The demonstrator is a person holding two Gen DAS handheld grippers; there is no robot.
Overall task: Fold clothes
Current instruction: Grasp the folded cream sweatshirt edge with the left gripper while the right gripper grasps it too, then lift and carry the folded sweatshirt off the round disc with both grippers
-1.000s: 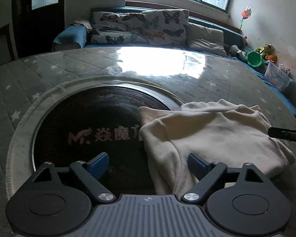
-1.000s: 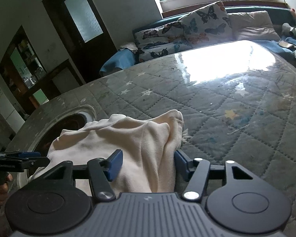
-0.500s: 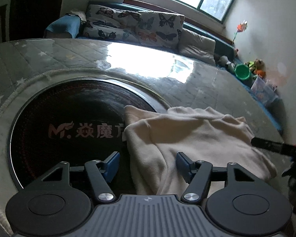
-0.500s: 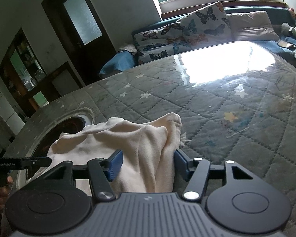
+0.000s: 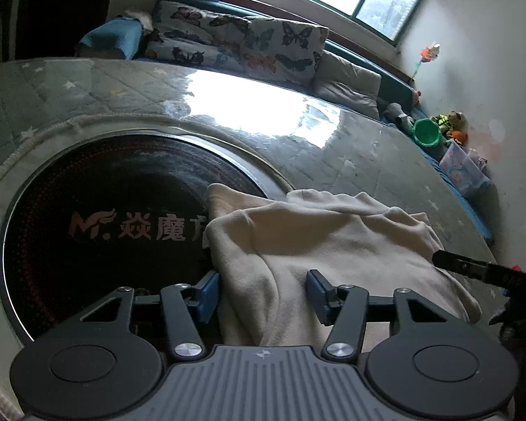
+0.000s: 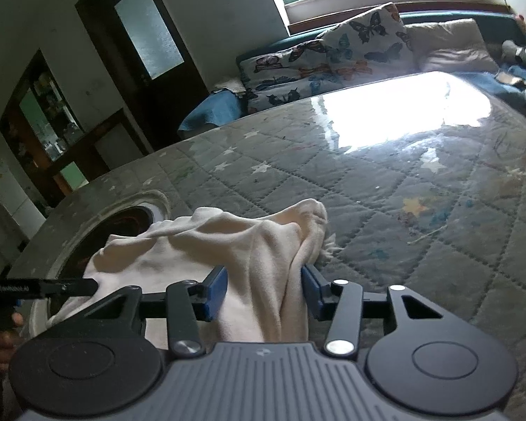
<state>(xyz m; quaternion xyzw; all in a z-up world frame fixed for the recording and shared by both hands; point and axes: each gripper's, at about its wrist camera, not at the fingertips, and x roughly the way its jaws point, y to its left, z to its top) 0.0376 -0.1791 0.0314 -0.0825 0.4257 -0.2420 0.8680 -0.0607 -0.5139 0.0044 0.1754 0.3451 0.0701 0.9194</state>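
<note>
cream garment [image 5: 333, 245] long axis runs L-R btwn grippers | L gripper [image 5: 261, 291] + R gripper [image 6: 263, 291] jaws closing round its ends

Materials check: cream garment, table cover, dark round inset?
Garment: soft fleece or brushed knit by the look, matte and fuzzy, with rounded folds.
Table cover: quilted fabric with stitched diamonds and stars; the hard window glare suggests a clear glossy film or glass on top.
Inset: smooth black glass or ceramic, probably a cooktop; glossy, with a printed logo and a metal-looking rim.

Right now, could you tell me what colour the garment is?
Cream garment, best in the left wrist view.
</note>
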